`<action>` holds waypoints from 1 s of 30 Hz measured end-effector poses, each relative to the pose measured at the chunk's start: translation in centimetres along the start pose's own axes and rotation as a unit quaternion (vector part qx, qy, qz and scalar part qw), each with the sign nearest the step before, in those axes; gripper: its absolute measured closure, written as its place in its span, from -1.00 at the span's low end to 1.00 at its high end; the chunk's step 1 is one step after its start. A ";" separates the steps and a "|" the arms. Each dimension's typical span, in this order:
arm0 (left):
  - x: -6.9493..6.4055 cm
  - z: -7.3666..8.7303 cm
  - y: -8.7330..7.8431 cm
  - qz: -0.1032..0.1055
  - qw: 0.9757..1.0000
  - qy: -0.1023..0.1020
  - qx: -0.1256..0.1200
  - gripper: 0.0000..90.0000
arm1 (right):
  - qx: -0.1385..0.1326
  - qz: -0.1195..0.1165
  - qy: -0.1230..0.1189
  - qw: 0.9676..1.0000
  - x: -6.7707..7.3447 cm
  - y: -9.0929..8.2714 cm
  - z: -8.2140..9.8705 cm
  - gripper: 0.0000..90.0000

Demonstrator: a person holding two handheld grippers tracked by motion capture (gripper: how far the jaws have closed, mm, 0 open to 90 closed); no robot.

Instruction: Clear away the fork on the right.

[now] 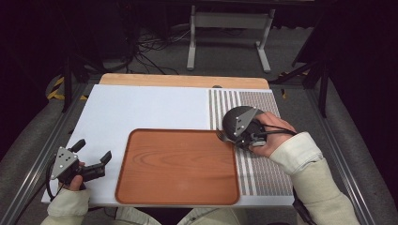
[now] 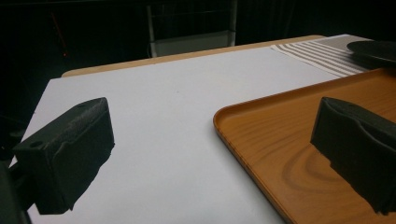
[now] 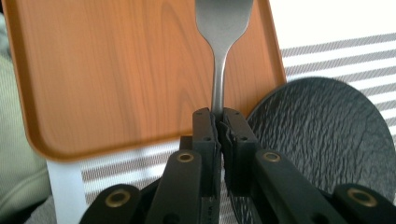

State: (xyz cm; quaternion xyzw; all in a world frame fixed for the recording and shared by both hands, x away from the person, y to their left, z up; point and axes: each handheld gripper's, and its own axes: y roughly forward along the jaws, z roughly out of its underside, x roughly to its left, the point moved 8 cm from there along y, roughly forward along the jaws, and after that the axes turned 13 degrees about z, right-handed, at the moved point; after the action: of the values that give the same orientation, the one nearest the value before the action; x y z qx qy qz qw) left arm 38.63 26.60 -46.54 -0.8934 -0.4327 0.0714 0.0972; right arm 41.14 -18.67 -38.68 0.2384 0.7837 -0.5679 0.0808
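A brown wooden tray (image 1: 180,131) lies on the white board (image 1: 141,105) near the front edge. Over the tray's right edge my right gripper (image 1: 230,136) is shut on the thin neck of a metal piece of cutlery (image 3: 219,60); its broad head reaches over the tray (image 3: 116,70) and its tip is cut off. In the right gripper view the jaws (image 3: 218,116) pinch the neck, with a black slate plate (image 3: 322,140) just beside them. My left gripper (image 1: 94,151) rests open left of the tray, nothing between its jaws (image 2: 212,140).
A striped placemat (image 1: 263,173) covers the board's right part, under the right hand. The plate's rim (image 2: 373,49) shows beyond the tray (image 2: 280,140) in the left gripper view. A wooden tabletop edge (image 1: 183,79) runs behind the board; a metal stand (image 1: 230,28) is on the floor beyond.
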 end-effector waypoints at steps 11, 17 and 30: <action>0.0 0.0 0.0 0.000 1.000 -0.001 -0.002 -1.00 | -0.009 -0.015 0.058 0.998 1.0 1.3 -3.1 0.87; 0.0 0.0 0.0 0.000 1.000 -0.002 -0.003 -1.00 | -0.008 -0.023 0.074 0.997 1.6 1.9 -4.3 0.87; 0.0 -0.1 0.0 -0.001 1.000 -0.003 -0.005 -1.00 | 0.017 -0.050 0.156 0.986 2.9 3.1 -5.8 0.87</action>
State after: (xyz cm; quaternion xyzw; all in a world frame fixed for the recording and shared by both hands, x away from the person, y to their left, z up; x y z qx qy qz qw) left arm 38.63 26.61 -46.45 -0.8932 -0.4343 0.0718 0.0914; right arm 40.91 -11.71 -40.49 0.2858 0.7878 -0.5404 -0.0751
